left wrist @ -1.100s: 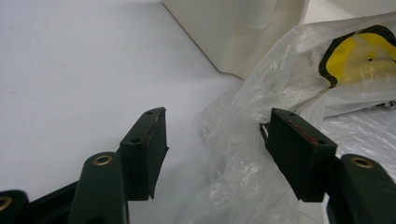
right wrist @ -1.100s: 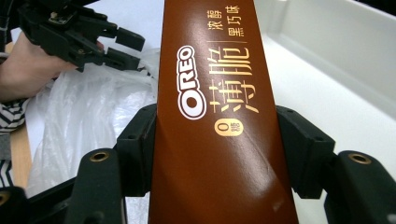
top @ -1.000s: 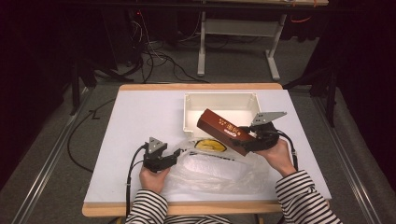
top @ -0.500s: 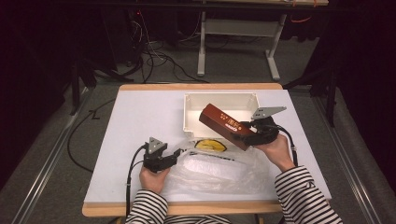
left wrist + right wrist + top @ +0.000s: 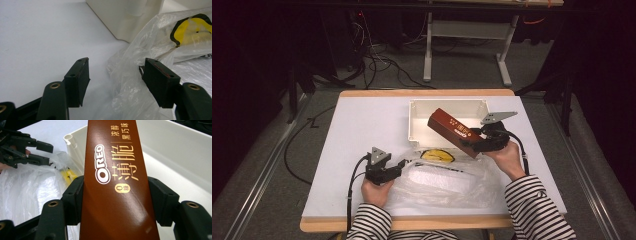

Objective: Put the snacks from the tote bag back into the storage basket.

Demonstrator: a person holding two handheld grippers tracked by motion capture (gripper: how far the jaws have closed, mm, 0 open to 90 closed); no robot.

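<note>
Currently the transfer step looks to be in hand — the right gripper point(image 5: 479, 142) is clenched on the brown Oreo box point(image 5: 454, 131), its jaws pressing the box's two long sides near the end closest to the hand. From the right gripper the box runs forward and up, tilted, with its far end out over the white bin point(image 5: 422, 107) and its near end over the bin's front rim. Box not yet resting in the bin, as far as the high view tells.

Left gripper point(image 5: 404, 165) — jaws spread wide, at the edge of the clear plastic bag point(image 5: 447, 182). In the left gripper view a fold of bag film lies between the jaws and against the right-hand pad point(image 5: 160, 80); the pads are not squeezing it.

Judgement: next move calls for lowering the box forward of the right gripper until it lies flat on the bin floor, then releasing. Box is long — the far end could catch the bin's back wall.
</note>
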